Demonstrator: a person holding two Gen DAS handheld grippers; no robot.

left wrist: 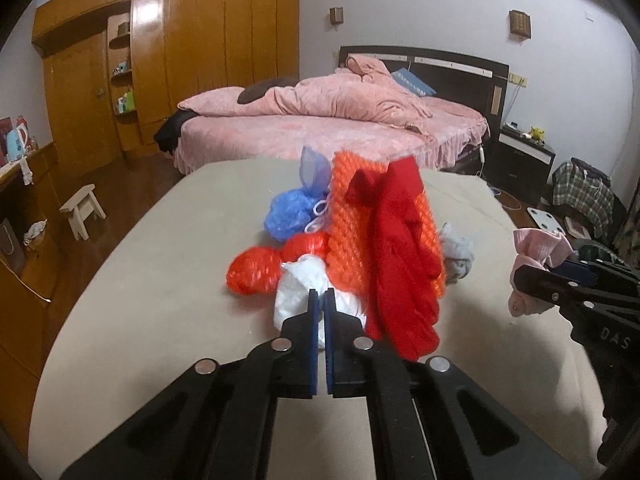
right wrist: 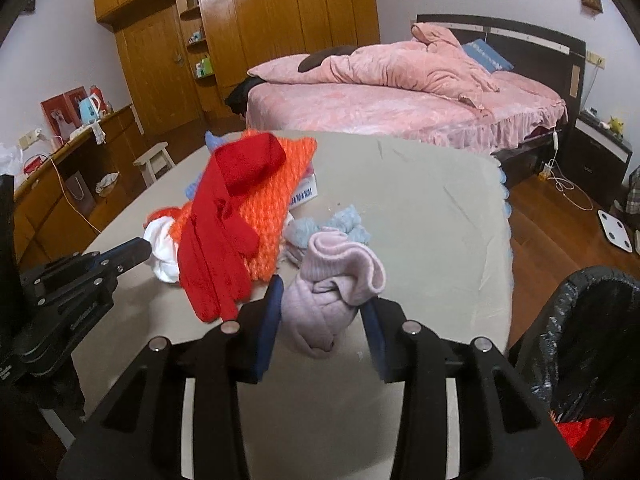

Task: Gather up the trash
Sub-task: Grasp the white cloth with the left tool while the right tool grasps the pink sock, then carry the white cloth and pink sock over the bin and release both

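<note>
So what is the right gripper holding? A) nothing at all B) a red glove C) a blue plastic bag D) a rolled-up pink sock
D: in the right wrist view, the right gripper has its blue fingers pressed on both sides of the rolled-up pink sock, which hangs between them above the table.

My right gripper (right wrist: 322,300) is clamped on a rolled pale pink sock (right wrist: 332,300), lifted clear of the beige table (right wrist: 420,208). To its left a red cloth (right wrist: 224,224) drapes over an orange knit (right wrist: 276,200). My left gripper (right wrist: 140,249) touches a white bag (right wrist: 162,252). A black-lined bin (right wrist: 592,332) stands at right.
</note>
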